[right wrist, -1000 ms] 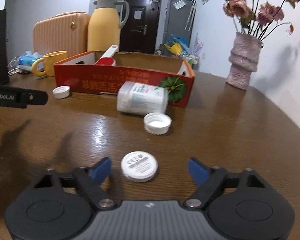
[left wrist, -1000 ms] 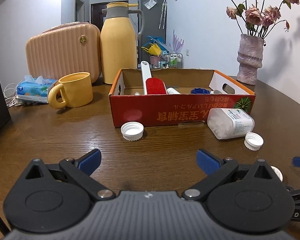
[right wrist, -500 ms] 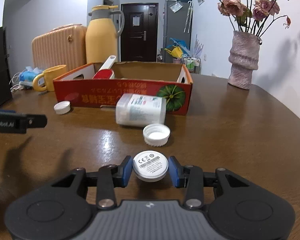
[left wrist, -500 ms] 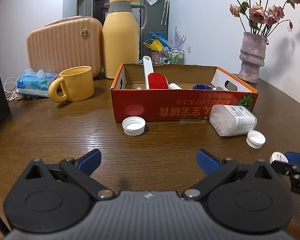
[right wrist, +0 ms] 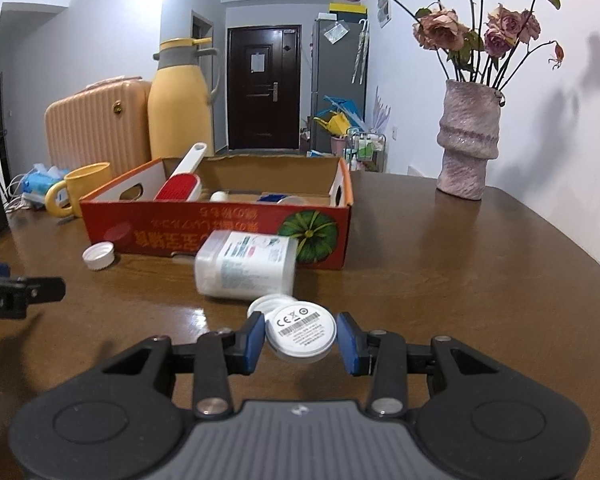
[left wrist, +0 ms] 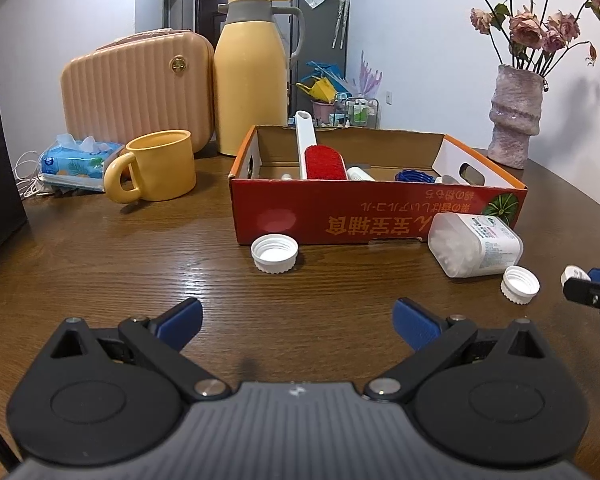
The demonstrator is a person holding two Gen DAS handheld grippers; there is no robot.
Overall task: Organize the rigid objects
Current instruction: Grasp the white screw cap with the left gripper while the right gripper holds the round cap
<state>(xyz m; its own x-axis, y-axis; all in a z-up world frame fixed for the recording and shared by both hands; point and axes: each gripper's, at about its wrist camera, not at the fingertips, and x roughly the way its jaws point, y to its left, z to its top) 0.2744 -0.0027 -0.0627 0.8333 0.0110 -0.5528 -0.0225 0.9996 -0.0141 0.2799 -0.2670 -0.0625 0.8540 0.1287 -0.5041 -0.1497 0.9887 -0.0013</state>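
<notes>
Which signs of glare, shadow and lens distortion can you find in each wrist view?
Left wrist view: pale glare streaks on the table near a white cap; dark rounded corners from the fisheye. Right wrist view: a shiny patch before the lying bottle; the vase throws soft shadows on the wall.

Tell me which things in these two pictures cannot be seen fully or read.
- Left wrist view: the right gripper and its white disc are cut off by the right edge.
- Both views: the cardboard box front wall hides most of its contents below the red brush.
- Right wrist view: the held disc hides most of a white cap; the jar label is too small to read.
</notes>
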